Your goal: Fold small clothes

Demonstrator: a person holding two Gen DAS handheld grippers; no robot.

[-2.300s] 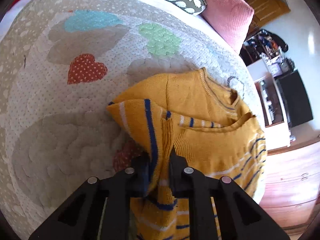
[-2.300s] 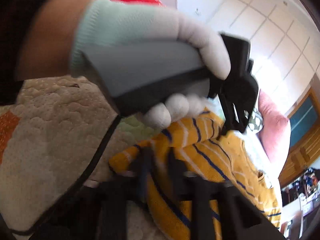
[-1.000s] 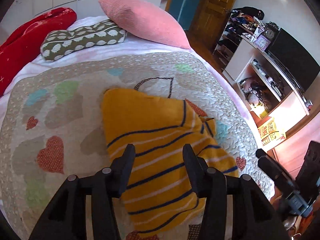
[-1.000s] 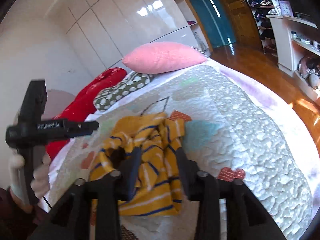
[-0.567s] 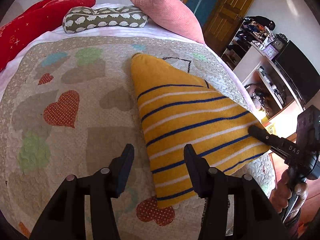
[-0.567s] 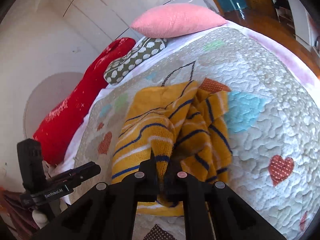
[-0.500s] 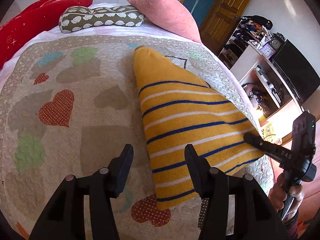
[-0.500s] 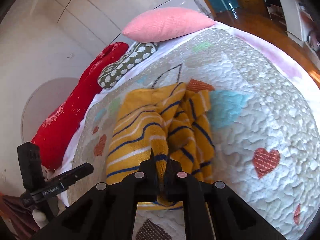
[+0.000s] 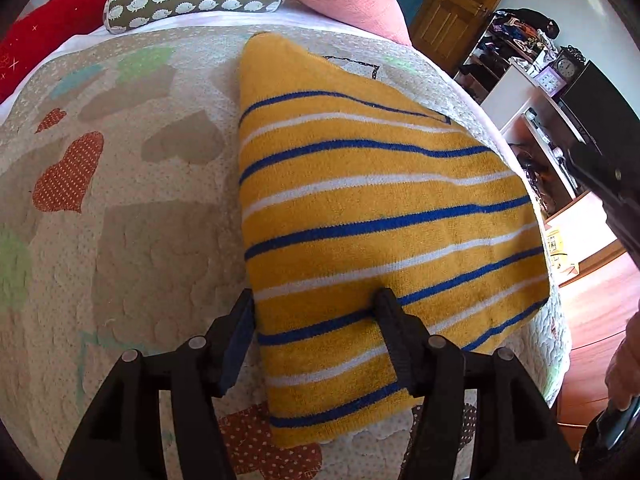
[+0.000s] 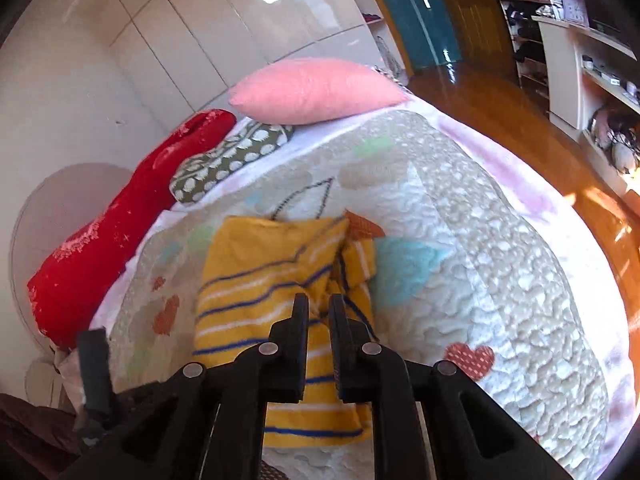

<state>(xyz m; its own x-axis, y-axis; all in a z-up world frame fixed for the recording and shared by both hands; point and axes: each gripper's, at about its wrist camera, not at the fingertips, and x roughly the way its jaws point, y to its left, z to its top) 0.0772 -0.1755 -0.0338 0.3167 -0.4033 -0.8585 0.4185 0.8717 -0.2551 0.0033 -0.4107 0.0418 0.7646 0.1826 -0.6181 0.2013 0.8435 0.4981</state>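
A small yellow sweater [image 9: 372, 216] with blue and white stripes lies folded on the quilted bedspread [image 9: 132, 208]. It also shows in the right wrist view [image 10: 256, 280], with a bunched part on its right side. My left gripper [image 9: 314, 308] is open and empty, its fingers straddling the sweater's near left edge from above. My right gripper [image 10: 319, 312] has its jaws nearly closed with a narrow gap, just above the sweater. I cannot tell if any cloth is pinched. The right gripper's body shows at the right edge of the left wrist view.
A pink pillow [image 10: 316, 92], a green patterned cushion [image 10: 232, 160] and a red cushion [image 10: 120, 216] lie at the head of the bed. A white shelf unit [image 10: 580, 60], wooden door [image 9: 452, 12] and wood floor [image 10: 500, 112] lie beyond the bed's right edge [image 9: 560, 320].
The sweater went from held up and bunched to lying folded flat. My left gripper let go and moved closer over its near edge. My right gripper's jaws parted slightly and pulled back.
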